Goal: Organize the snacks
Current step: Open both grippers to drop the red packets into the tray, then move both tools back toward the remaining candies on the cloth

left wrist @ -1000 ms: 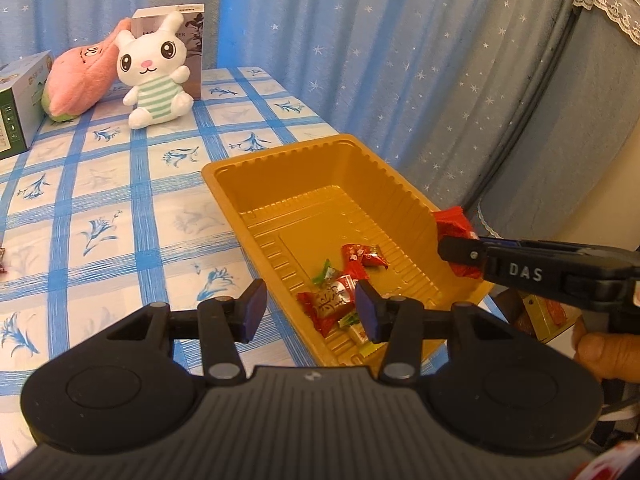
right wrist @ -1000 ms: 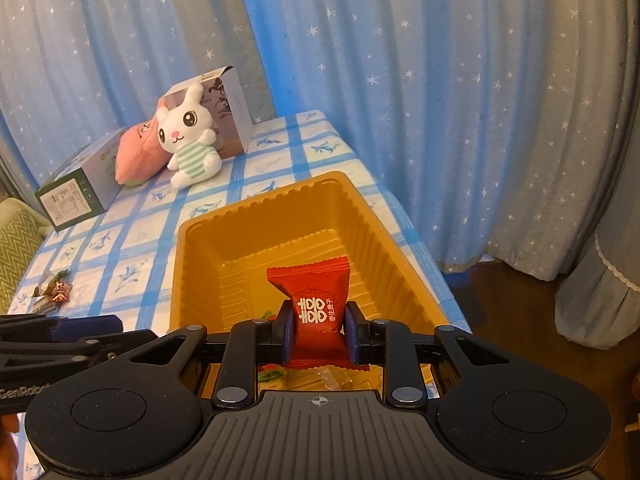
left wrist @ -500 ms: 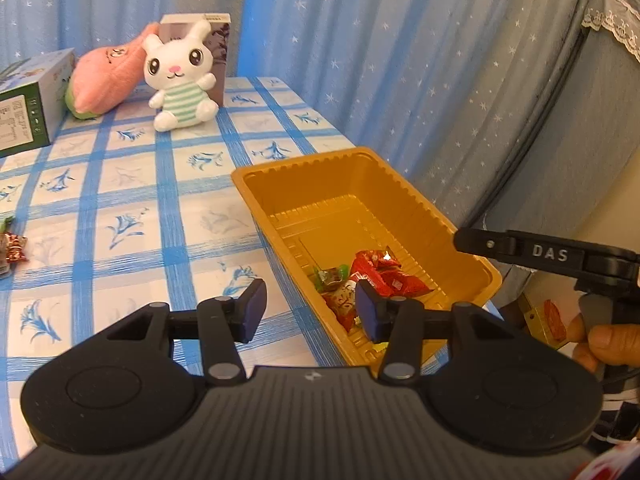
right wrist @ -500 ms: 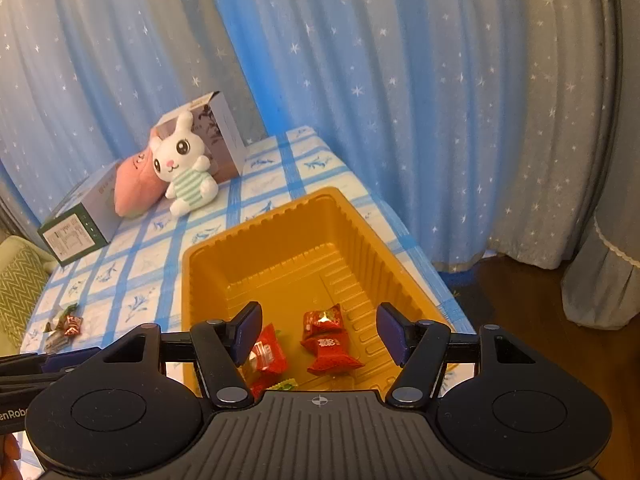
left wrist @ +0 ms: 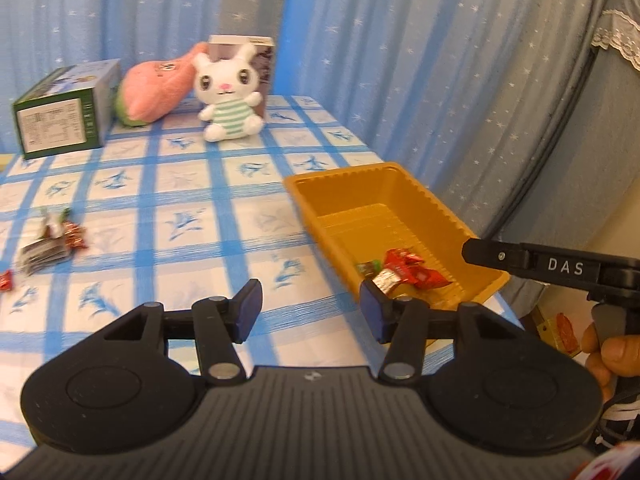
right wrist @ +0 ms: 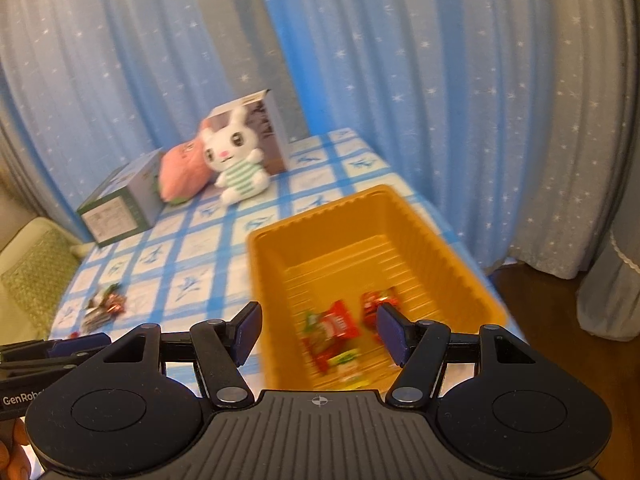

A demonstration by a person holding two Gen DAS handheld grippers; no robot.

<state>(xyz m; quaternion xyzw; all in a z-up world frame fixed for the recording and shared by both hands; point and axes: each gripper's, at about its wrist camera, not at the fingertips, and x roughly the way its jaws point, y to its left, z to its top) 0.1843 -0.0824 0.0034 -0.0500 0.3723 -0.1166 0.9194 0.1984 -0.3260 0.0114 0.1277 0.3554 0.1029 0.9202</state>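
Observation:
An orange plastic tray [left wrist: 404, 184] [right wrist: 440, 240] stands at the table's right edge and holds several wrapped snacks, mostly red [left wrist: 404, 272] [right wrist: 334, 330]. More loose snacks [left wrist: 52, 240] [right wrist: 102, 306] lie in a small pile on the checked cloth at the left. My left gripper [left wrist: 310, 310] is open and empty above the cloth, left of the tray's near end. My right gripper [right wrist: 318, 330] is open and empty over the tray's near end; its finger also shows in the left wrist view [left wrist: 532, 266].
A white rabbit toy [left wrist: 228, 96] [right wrist: 236, 164], a pink plush [left wrist: 156, 88], a brown box behind them and a green box [left wrist: 64, 116] [right wrist: 120, 208] stand at the table's far side. Blue starred curtains hang behind. The table edge runs just right of the tray.
My right gripper opened and dropped the red snack packet into the tray, then drew back. My left gripper swung left, bringing the loose snack pile into view.

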